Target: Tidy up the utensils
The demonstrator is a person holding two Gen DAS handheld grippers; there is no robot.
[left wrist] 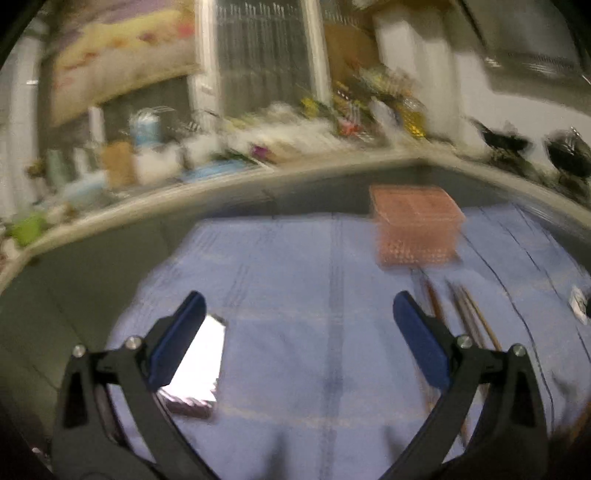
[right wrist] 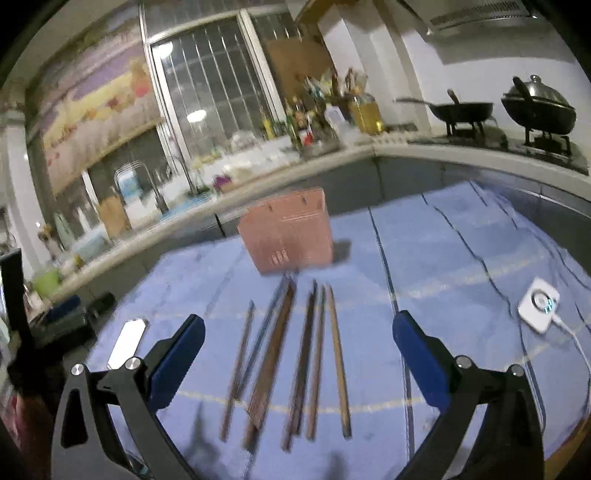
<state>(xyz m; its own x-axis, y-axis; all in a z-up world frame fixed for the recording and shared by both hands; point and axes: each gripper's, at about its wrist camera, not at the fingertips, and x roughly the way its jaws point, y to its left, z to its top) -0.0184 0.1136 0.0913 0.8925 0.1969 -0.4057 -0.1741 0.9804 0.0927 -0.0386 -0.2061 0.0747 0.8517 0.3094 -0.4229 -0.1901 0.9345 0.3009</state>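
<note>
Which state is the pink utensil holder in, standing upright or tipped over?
Upright: the pink utensil holder stands on its base on the blue cloth, beyond the chopsticks.

You face home kitchen. Beyond right fingertips, far right: gas stove bearing black wok and lidded wok, range hood above. Straight ahead past fingers: pale countertop crowded with oil bottle, sauce bottles, utensil holder. Ahead left: barred window, faucet below it, patterned wall tiles. Beneath fingers: blue cloth covering work surface. Left view blurred, same counter visible.
</note>
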